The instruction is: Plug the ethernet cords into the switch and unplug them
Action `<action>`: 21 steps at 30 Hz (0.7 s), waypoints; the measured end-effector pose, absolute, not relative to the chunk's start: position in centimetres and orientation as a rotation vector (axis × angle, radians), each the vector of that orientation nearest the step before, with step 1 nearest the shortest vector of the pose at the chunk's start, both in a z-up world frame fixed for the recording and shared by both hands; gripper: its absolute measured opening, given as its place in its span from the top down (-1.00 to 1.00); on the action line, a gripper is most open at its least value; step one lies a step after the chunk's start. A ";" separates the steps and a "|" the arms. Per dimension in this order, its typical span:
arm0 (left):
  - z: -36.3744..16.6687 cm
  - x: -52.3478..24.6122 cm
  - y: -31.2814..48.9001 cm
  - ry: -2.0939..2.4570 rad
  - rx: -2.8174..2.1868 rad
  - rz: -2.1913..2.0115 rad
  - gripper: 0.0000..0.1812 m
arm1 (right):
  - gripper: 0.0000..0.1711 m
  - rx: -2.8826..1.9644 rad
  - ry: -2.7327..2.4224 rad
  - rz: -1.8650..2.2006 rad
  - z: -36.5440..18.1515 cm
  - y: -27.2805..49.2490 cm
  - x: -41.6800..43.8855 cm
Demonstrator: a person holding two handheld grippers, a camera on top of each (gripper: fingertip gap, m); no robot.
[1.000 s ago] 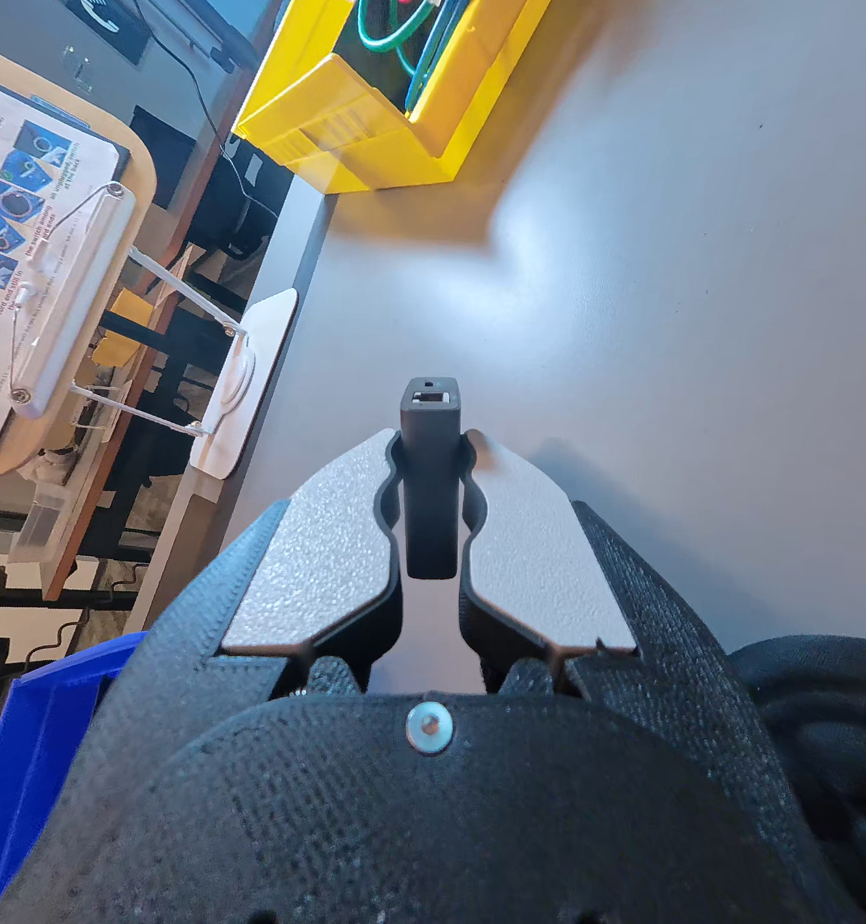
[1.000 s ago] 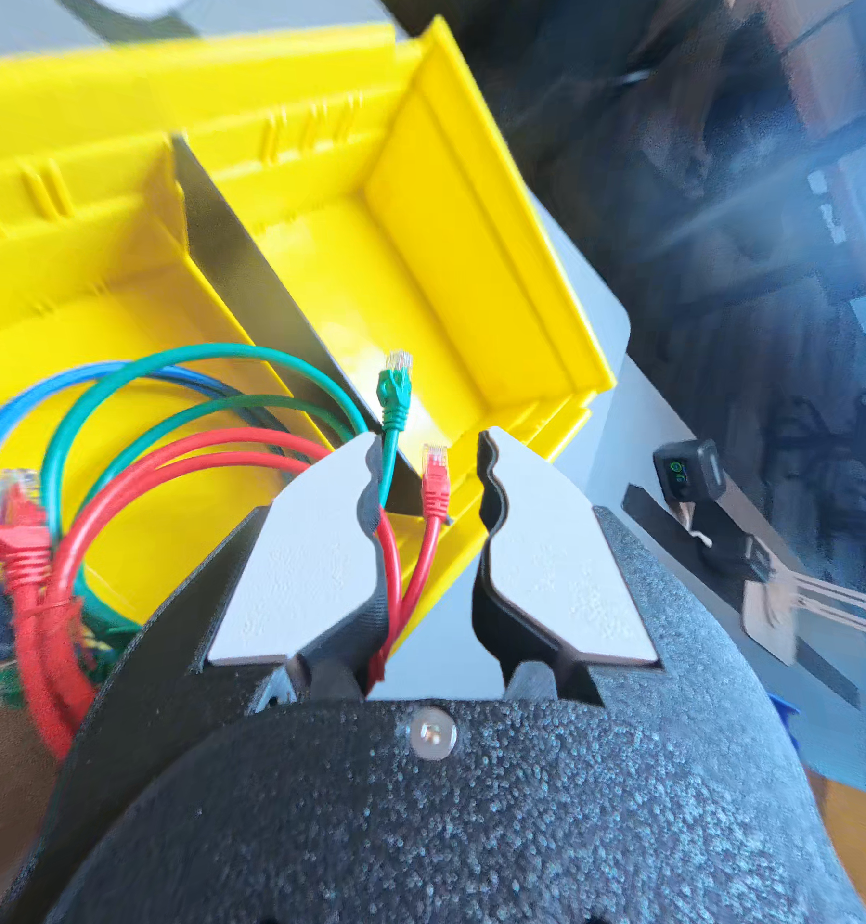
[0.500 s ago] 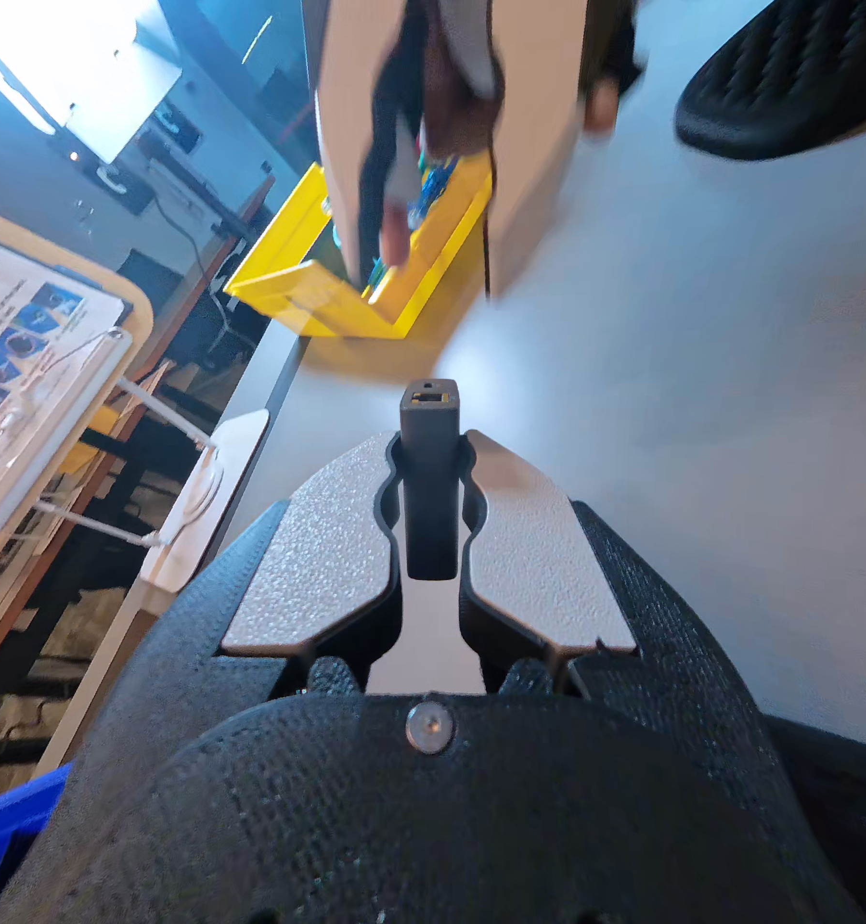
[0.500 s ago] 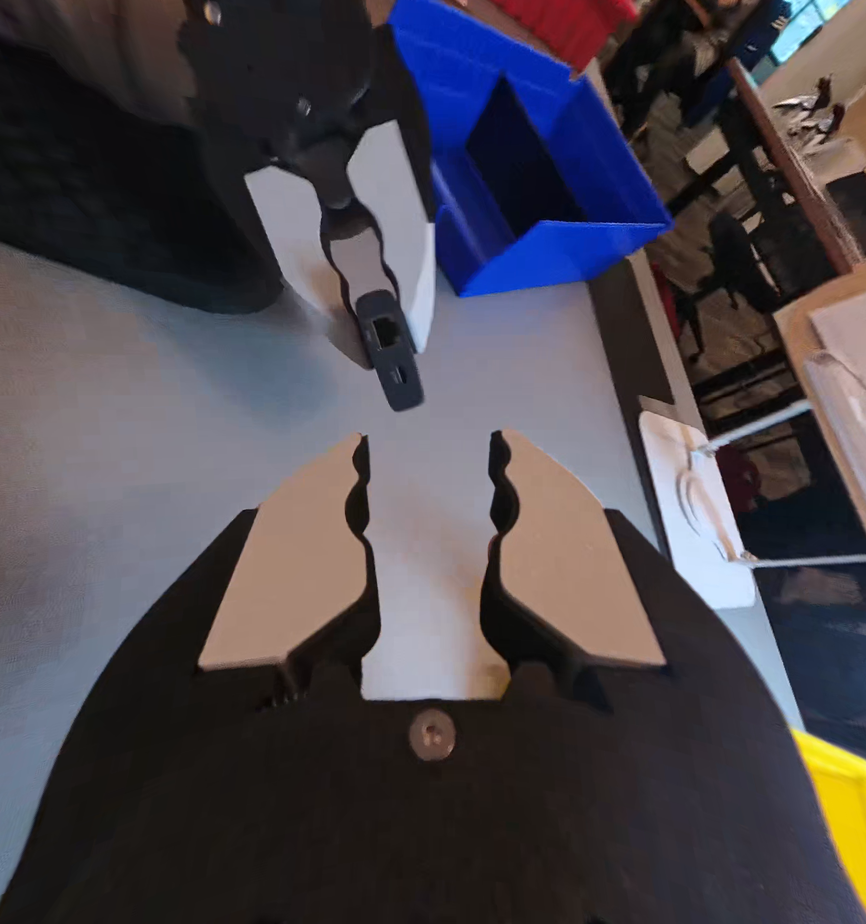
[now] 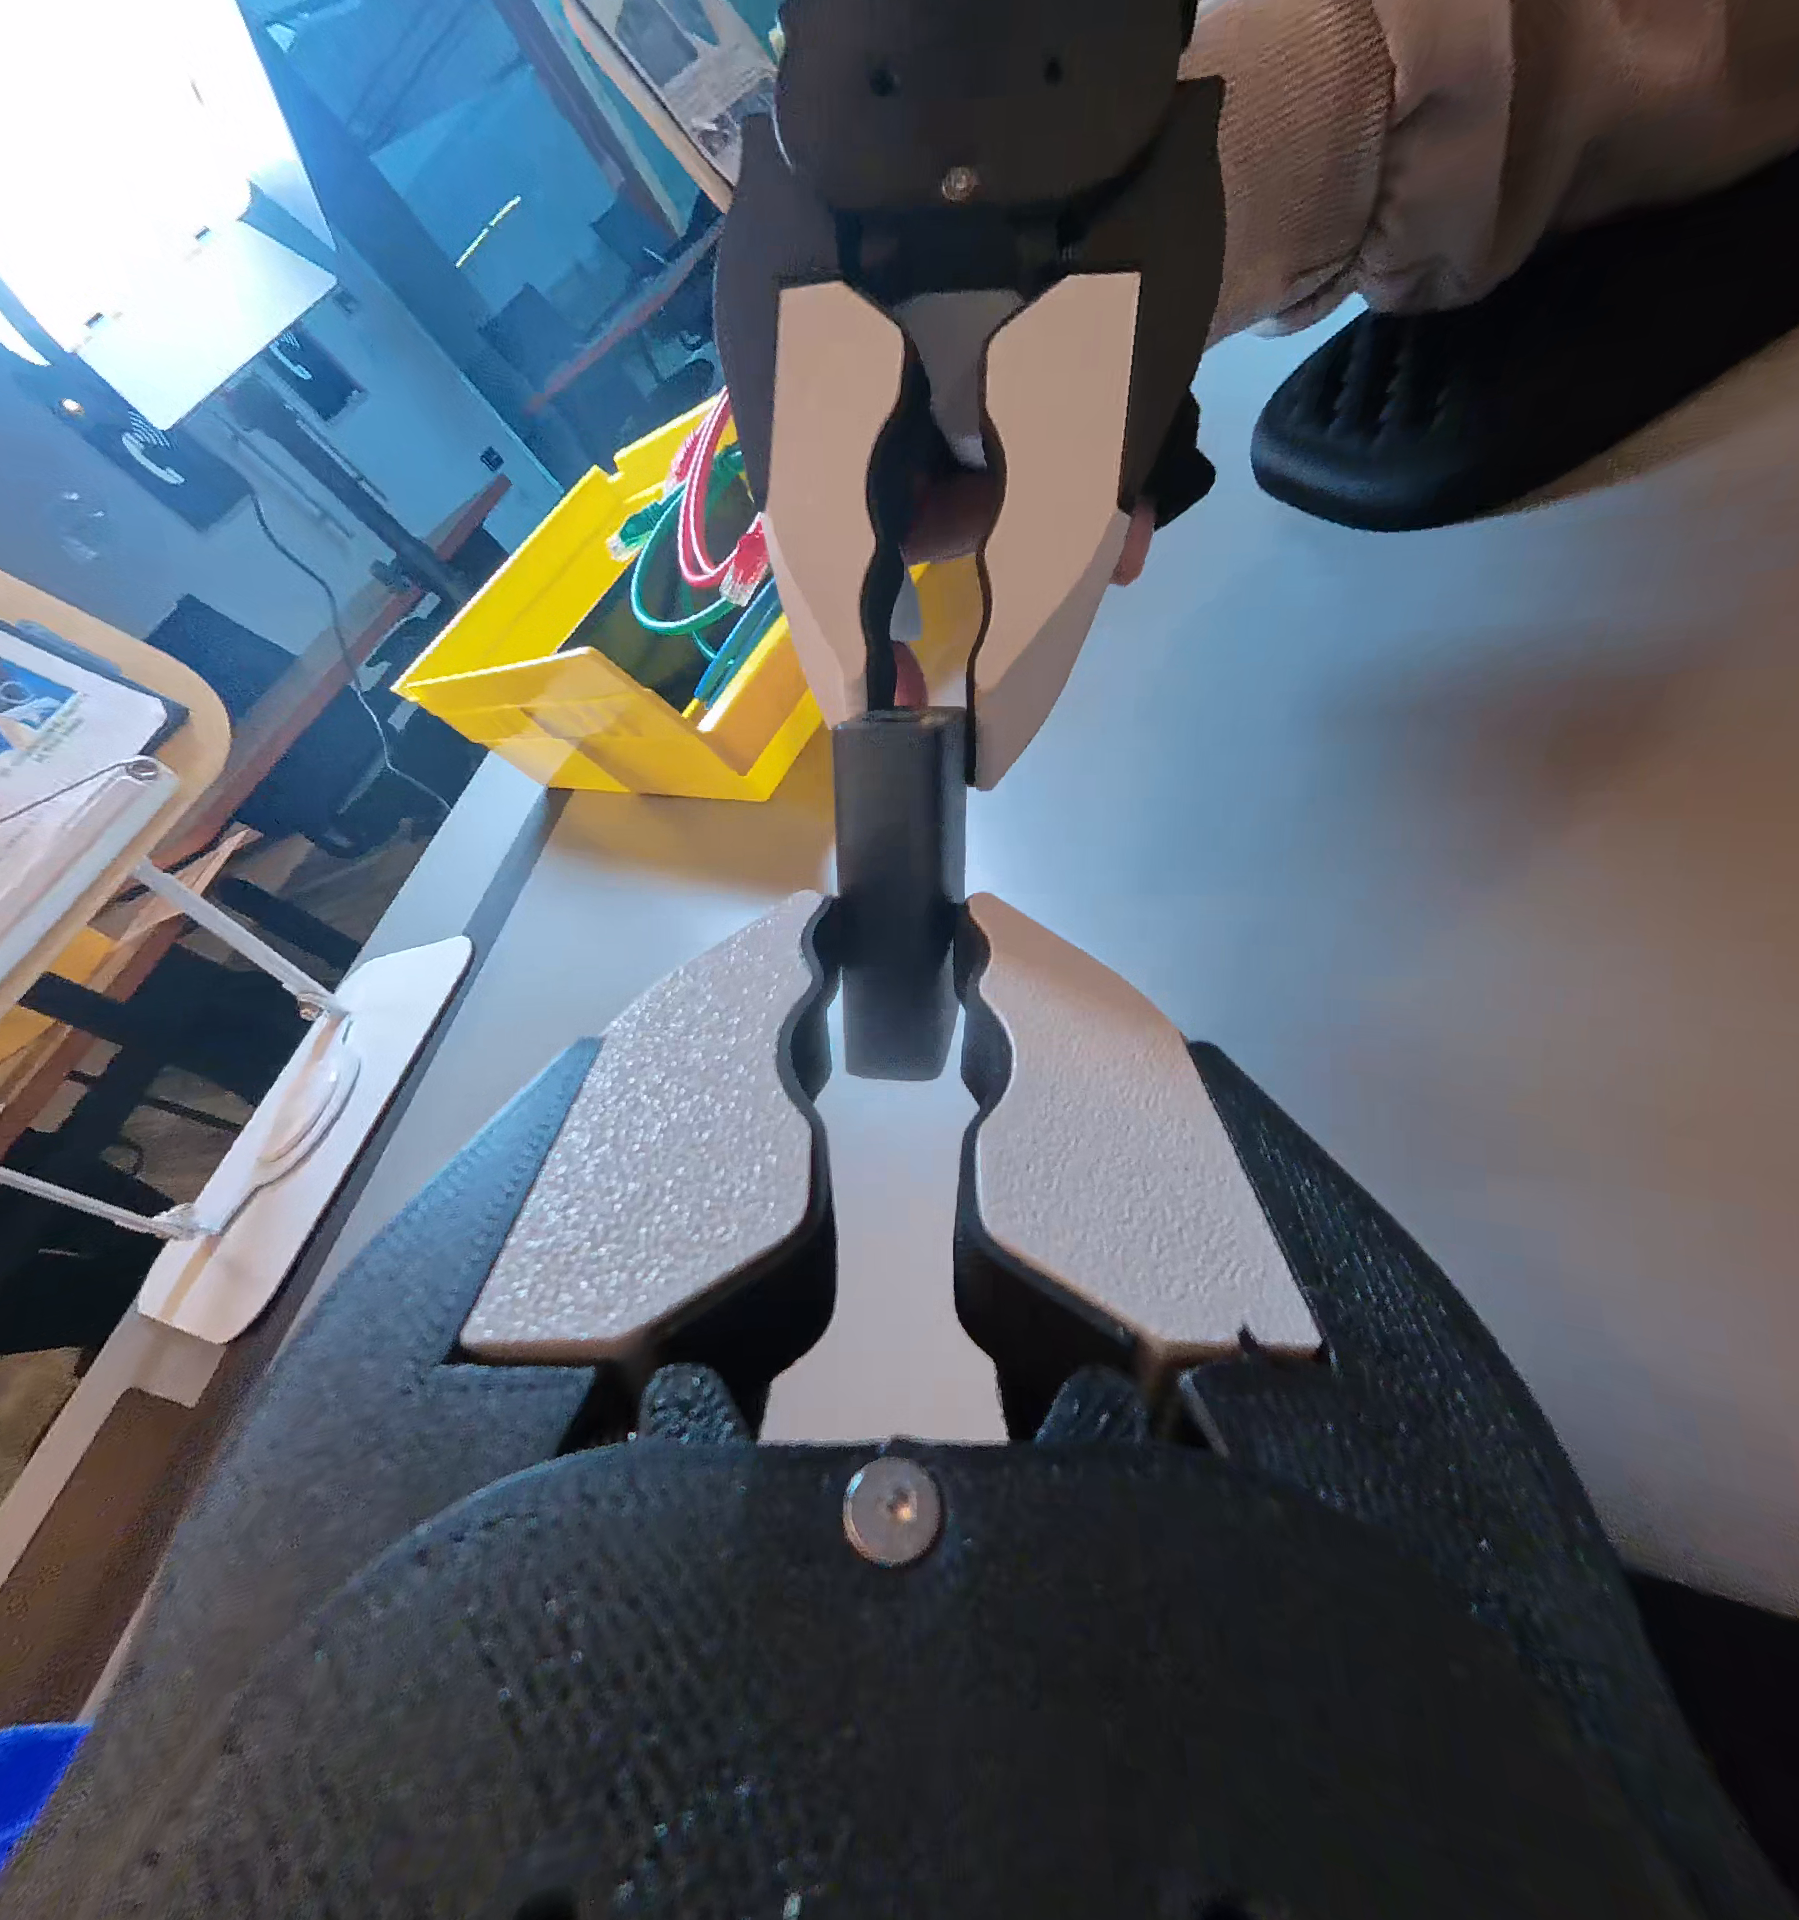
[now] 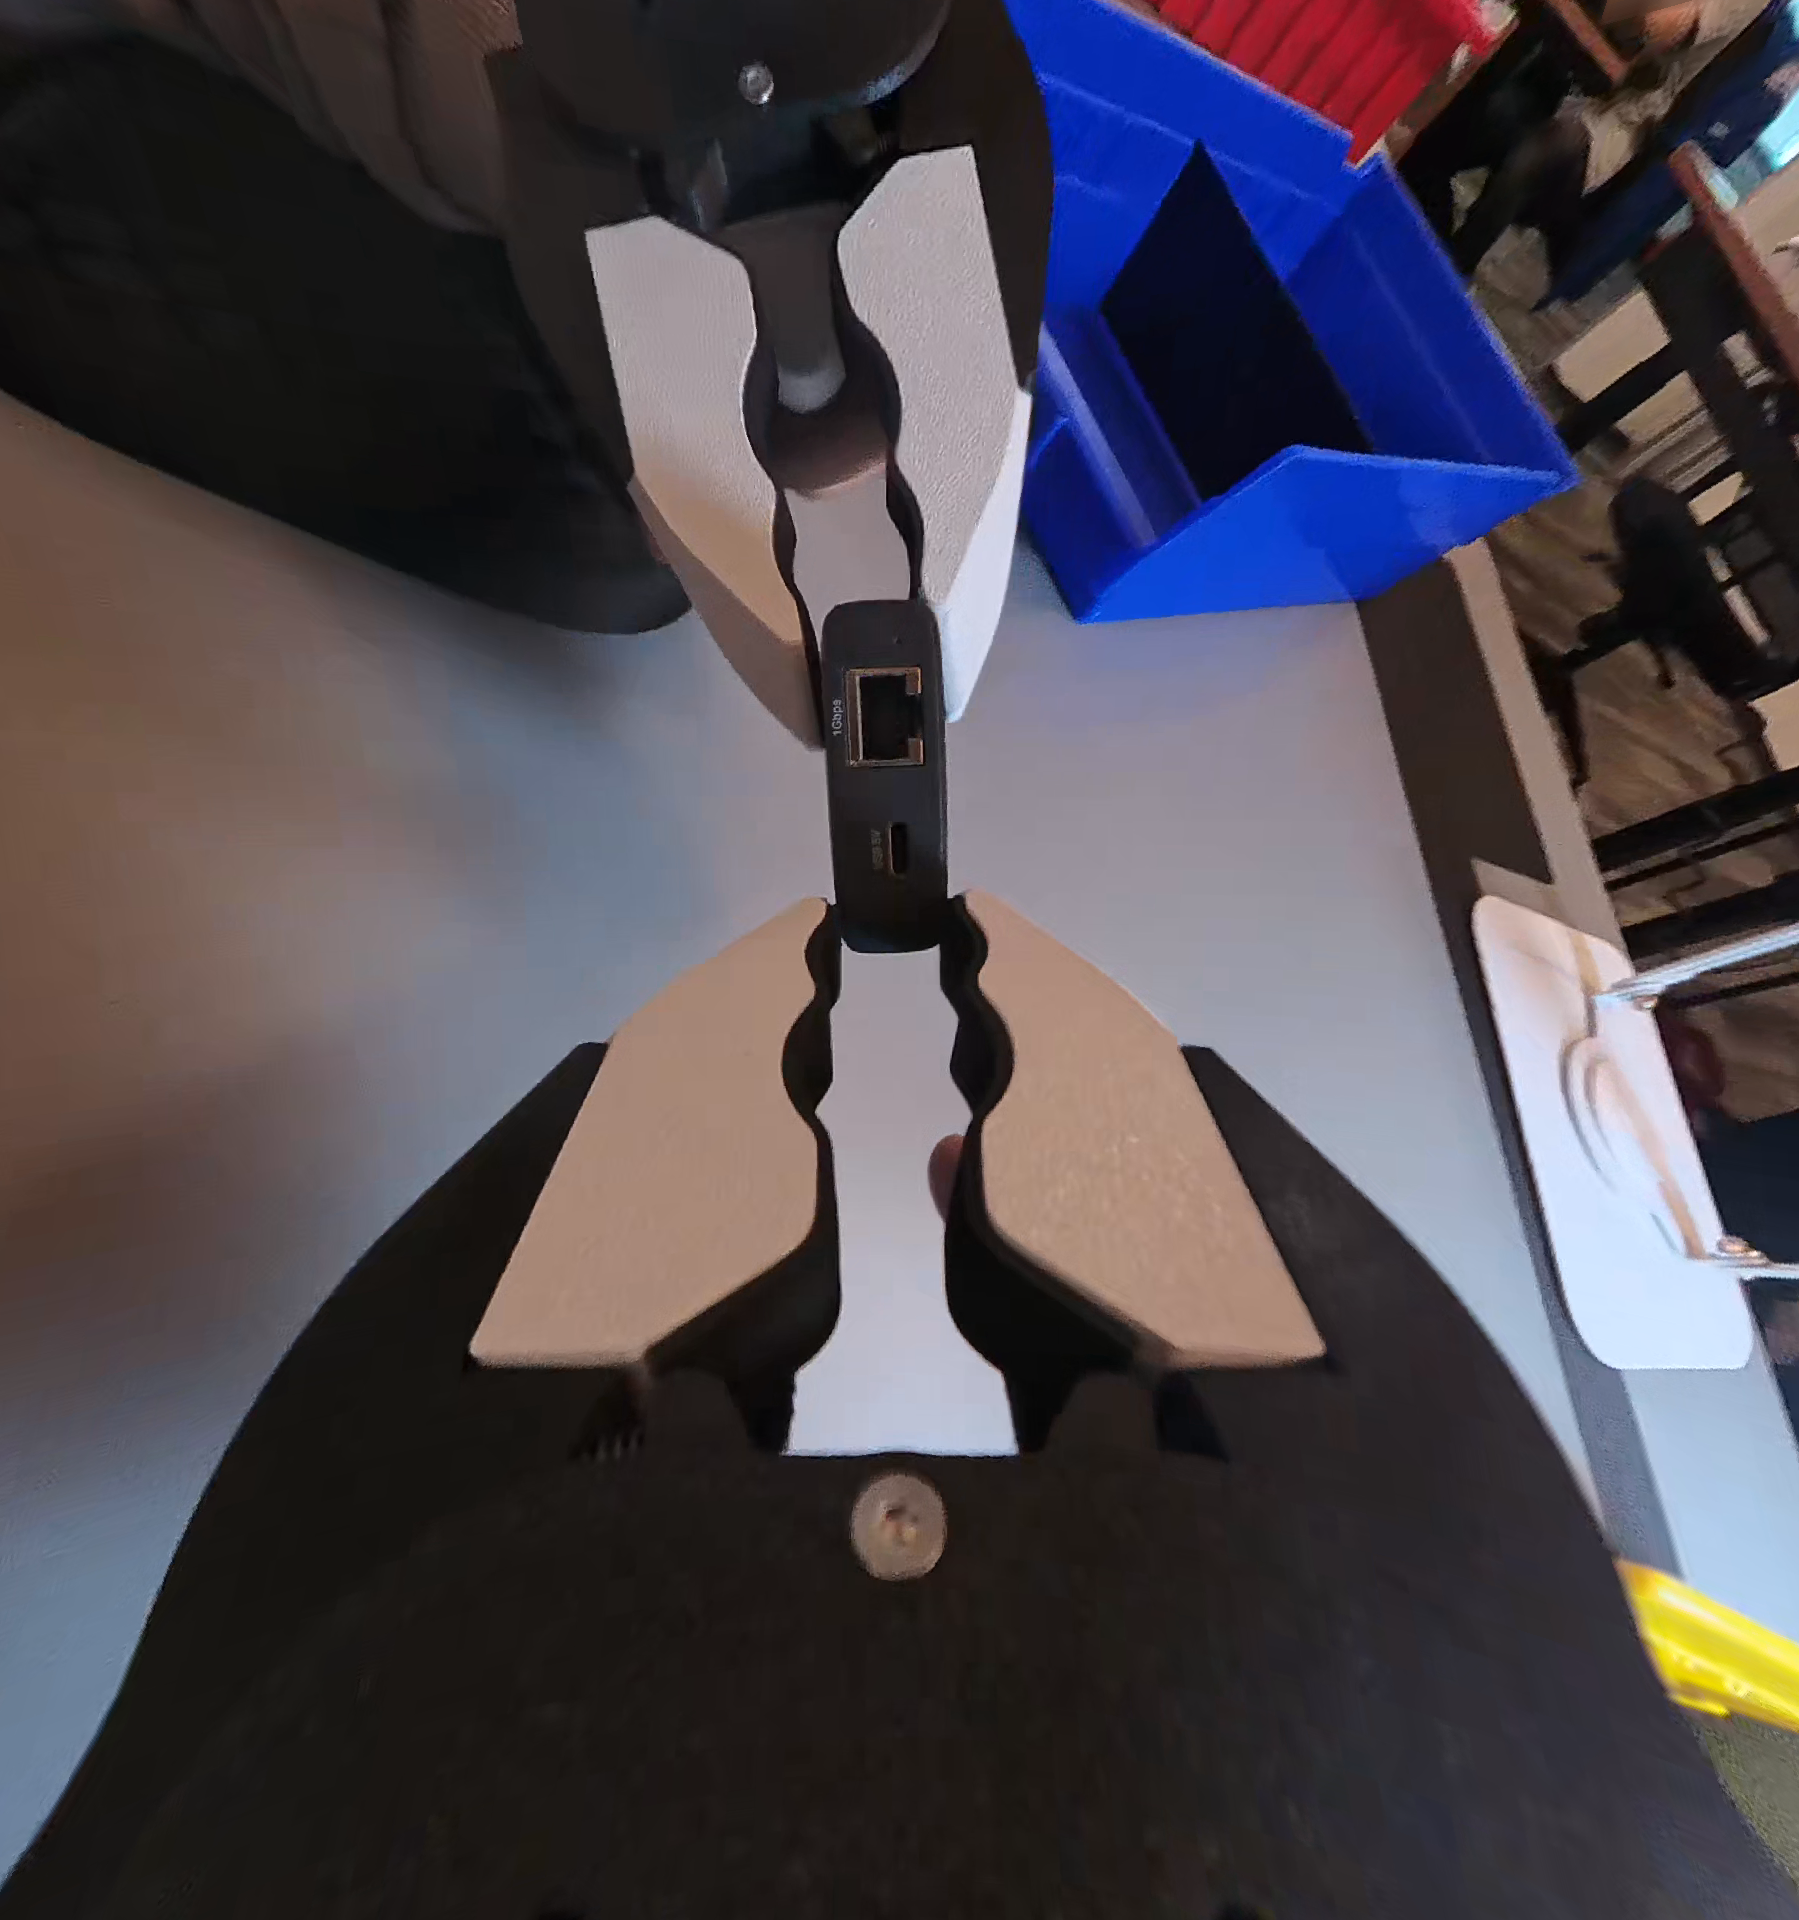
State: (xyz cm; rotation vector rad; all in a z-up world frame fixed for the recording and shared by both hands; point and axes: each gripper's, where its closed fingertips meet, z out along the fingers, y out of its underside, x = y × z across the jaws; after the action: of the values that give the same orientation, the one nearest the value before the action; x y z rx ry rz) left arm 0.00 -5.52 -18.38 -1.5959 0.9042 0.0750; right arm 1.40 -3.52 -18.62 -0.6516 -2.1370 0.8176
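The switch (image 5: 895, 914) is a small black box held above the grey table (image 5: 1394, 935). My left gripper (image 5: 895, 909) is shut on its near end. My right gripper (image 5: 910, 727) faces it from the far side, and its fingertips (image 5: 988, 748) pinch the other end. In the right wrist view, my right gripper (image 6: 893, 909) grips the lower end of the switch (image 6: 887, 790). The switch's ethernet port (image 6: 884, 717) is empty and faces the camera. The left gripper (image 6: 864, 644) holds the top end. Red, green and blue ethernet cords (image 5: 713, 561) lie in a yellow bin (image 5: 583, 717).
A blue bin (image 6: 1290, 540) stands on the table behind the left gripper. A white stand base (image 5: 303, 1122) sits at the table's left edge and also shows in the right wrist view (image 6: 1601, 1143). A person's sleeve (image 5: 1446, 135) and a black chair part (image 5: 1497, 416) are at the upper right. Only a small space, under 4 cm, lies between the two pairs of fingers.
My right gripper has left the cords in the yellow bin, turned to face the left gripper, come close, and narrowed its jaws onto the switch's free end. The left gripper has tilted up.
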 end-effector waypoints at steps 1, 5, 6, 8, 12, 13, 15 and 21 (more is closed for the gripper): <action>-18.4 0.1 -5.5 0.909 -1.596 0.083 0.78 | 0.77 -0.657 -2.150 0.796 -18.8 -3.5 1.6; -18.7 0.6 -5.8 0.906 -1.618 0.002 0.78 | 0.73 -0.622 -2.115 0.751 -18.9 -4.0 1.6; -18.9 0.6 -5.8 0.917 -1.624 0.018 0.78 | 0.75 -0.615 -2.121 0.722 -19.1 -4.1 1.7; -18.9 0.6 -5.7 0.927 -1.617 0.044 0.78 | 0.77 -0.582 -2.127 0.692 -18.9 -4.2 1.8; -17.6 -1.0 -5.2 0.812 -1.602 0.057 0.75 | 0.77 -0.631 -2.120 0.646 -16.5 -2.2 2.4; -17.3 -1.6 -5.2 0.772 -1.602 0.044 0.75 | 0.77 -0.663 -2.079 0.620 -14.9 -0.5 2.4; -17.0 -2.9 -5.2 0.693 -1.610 -0.003 0.73 | 0.77 -0.779 -2.010 0.543 -11.1 4.6 2.6; -17.5 -4.4 -4.6 0.614 -1.659 -0.005 0.76 | 0.76 -1.269 -1.757 0.024 -4.3 26.9 4.0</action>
State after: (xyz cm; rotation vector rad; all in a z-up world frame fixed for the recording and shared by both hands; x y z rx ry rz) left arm -4.41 -4.59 -17.55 -1.6592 0.6136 -0.0053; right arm 4.01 26.85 -4.31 -1.2688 -1.7574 0.0241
